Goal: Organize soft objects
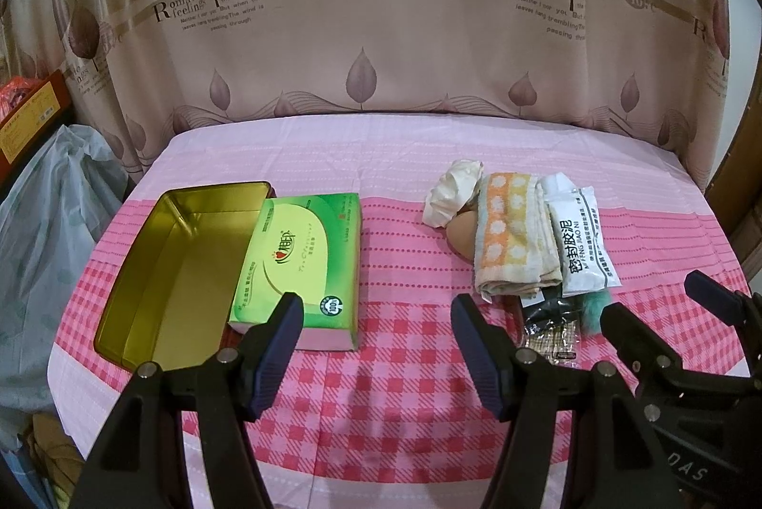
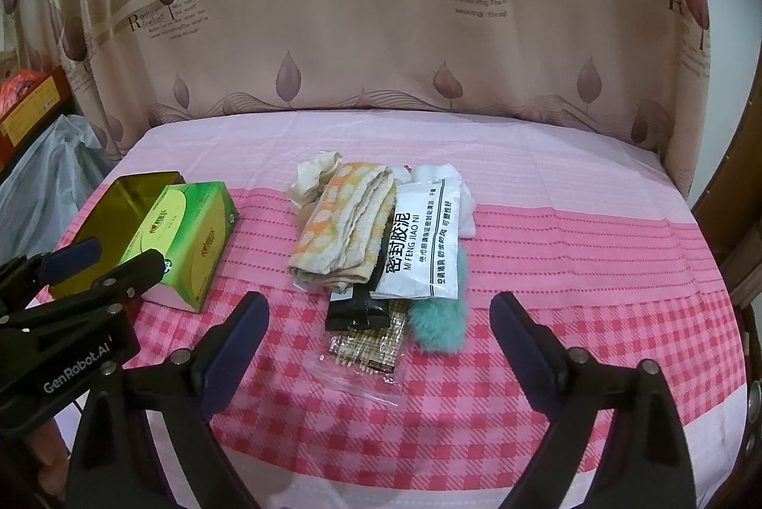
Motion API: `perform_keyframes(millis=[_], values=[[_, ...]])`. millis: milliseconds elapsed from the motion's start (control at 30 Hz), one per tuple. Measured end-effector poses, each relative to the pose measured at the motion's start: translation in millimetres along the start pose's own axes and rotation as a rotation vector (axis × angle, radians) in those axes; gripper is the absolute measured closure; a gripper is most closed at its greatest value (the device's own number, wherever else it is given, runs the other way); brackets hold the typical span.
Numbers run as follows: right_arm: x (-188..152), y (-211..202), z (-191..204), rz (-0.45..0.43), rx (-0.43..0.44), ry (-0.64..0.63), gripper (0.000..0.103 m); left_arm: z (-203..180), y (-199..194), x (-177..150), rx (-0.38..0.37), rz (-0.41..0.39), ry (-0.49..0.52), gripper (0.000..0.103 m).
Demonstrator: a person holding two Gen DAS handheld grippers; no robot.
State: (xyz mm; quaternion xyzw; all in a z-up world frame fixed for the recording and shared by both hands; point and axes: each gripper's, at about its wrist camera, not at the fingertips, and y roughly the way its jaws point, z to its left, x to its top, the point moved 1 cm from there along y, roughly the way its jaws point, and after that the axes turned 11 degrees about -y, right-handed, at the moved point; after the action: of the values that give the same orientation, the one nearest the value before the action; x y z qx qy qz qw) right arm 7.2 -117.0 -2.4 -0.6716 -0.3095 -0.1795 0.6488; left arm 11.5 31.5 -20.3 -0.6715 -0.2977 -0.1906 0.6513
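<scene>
Both sets of fingers spread wide, empty: left gripper by gold tin w/ tissue pack; right gripper facing soft pile, towel & sealant pouch, mid-bench, prob. next pick.

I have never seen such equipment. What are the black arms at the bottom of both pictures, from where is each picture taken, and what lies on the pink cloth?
The black arms are two hand-held grippers; a person carries one in each hand. Each picture comes from a camera on one gripper, looking along its jaws. The left gripper and the right gripper both stand open and hold nothing. On the pink cloth lie an open gold tin, a green tissue pack touching it, and a pile: a folded orange towel, a white packet, a teal fluffy ball, a black sachet and crumpled white cloth.
</scene>
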Motion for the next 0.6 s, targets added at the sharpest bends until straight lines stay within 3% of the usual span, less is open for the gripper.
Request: perform_keyframes(millis=[600], values=[[2.1,4.7,-2.3,0.019,0.023,0.005,0.018,0.9,2.6,-0.1,0.002,0.004,-0.003,0.037]])
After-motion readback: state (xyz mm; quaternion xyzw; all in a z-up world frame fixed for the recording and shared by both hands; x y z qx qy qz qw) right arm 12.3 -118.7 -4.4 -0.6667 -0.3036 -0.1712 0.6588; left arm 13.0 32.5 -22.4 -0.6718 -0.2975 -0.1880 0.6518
